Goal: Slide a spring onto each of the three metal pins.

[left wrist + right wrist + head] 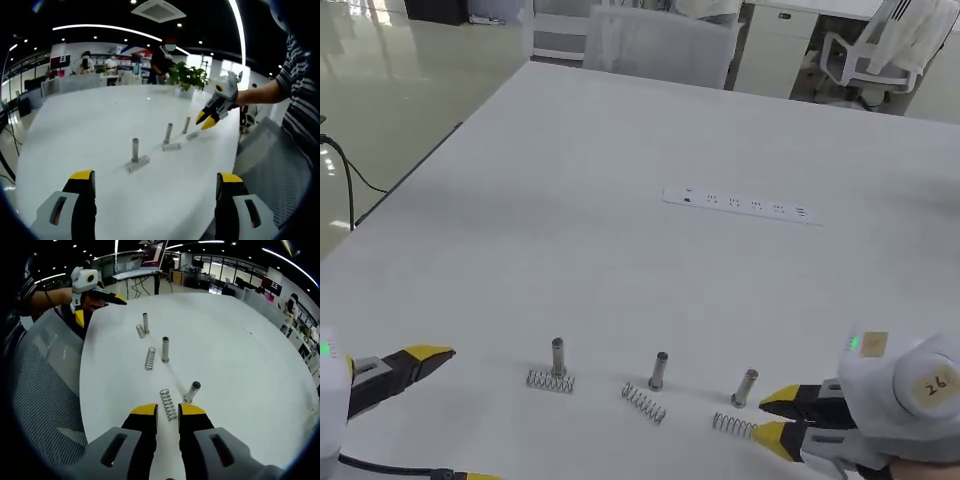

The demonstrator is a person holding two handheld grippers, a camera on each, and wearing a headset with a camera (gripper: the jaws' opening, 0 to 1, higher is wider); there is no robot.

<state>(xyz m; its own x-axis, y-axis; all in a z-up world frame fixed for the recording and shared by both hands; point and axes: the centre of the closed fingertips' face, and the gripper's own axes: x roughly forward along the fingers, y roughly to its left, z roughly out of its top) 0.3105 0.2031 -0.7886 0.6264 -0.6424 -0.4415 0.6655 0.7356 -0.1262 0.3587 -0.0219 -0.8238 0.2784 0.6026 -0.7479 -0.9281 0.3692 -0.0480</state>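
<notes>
White, smooth table (620,200) in an open office. Left tool (156,176) spread wide, empty. Right tool (169,411) narrowly parted, gripping nothing, tips at the end of the nearest spring (168,402). Three upright steel pins (658,370) in a row, one coiled wire spring lying beside each. Light, squashy, apt to roll; probably best pinched gently mid-coil.

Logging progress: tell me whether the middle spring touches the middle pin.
Apart. The right gripper view shows bare table between the middle spring, lying flat, and the upright middle pin.
</notes>
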